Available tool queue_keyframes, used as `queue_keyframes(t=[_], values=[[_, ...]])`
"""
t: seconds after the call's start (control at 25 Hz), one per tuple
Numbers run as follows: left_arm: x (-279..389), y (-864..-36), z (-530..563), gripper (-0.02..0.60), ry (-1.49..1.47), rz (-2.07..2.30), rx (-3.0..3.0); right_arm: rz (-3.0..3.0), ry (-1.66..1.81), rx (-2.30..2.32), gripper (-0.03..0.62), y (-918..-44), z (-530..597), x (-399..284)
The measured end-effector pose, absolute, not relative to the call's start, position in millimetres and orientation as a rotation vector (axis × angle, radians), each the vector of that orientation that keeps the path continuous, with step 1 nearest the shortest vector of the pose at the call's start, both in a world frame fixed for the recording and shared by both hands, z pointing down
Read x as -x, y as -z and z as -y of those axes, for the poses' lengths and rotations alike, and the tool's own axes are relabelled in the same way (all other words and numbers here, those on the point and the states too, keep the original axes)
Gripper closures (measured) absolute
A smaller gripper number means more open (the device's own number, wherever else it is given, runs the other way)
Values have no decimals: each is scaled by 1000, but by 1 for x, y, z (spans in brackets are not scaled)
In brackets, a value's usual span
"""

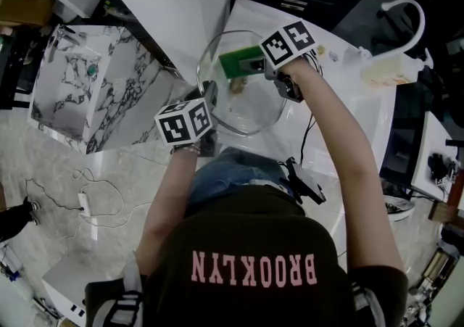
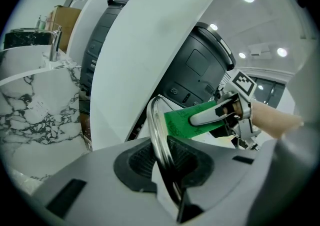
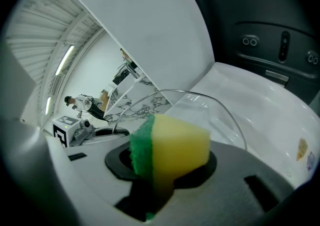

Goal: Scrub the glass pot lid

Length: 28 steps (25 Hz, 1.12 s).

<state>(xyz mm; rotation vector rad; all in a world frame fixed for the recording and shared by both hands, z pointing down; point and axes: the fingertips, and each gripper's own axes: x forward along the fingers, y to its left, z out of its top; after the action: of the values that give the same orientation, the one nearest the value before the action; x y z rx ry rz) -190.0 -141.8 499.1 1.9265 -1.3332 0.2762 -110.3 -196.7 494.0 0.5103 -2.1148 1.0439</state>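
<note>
The round glass pot lid (image 1: 243, 86) with a metal rim is held up above the white counter (image 1: 362, 112). My left gripper (image 1: 206, 101) is shut on the lid's rim (image 2: 159, 142) at its near-left edge. My right gripper (image 1: 264, 64) is shut on a yellow sponge with a green scrub face (image 3: 167, 150), and the green pad (image 1: 239, 62) lies against the lid's far side. In the left gripper view the green pad (image 2: 192, 120) shows behind the rim with the right gripper (image 2: 227, 112) on it. In the right gripper view the glass lid (image 3: 200, 107) curves just beyond the sponge.
A marble-patterned sink cabinet (image 1: 94, 93) stands at the left, with a cable and power strip (image 1: 83, 202) on the floor. A bottle (image 1: 391, 68) and a white curved tap (image 1: 406, 17) stand at the counter's right. Dark appliances (image 3: 270, 29) lie behind the counter.
</note>
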Motion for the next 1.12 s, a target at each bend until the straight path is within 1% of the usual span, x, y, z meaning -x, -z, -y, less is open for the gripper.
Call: queue_keyframes(t=[0.28, 0.48, 0.76, 1.12], values=[[189, -499, 141, 531, -276, 1330, -1931, 2100, -1114, -568, 467, -505, 206, 89], [190, -499, 142, 531, -275, 1331, -1930, 2046, -1060, -639, 467, -514, 217, 67], [190, -499, 142, 531, -281, 1326, -1930, 1986, -1085, -756, 467, -528, 228, 30], [189, -498, 143, 531, -287, 1325, -1928, 1889, -954, -882, 465, -536, 242, -13]])
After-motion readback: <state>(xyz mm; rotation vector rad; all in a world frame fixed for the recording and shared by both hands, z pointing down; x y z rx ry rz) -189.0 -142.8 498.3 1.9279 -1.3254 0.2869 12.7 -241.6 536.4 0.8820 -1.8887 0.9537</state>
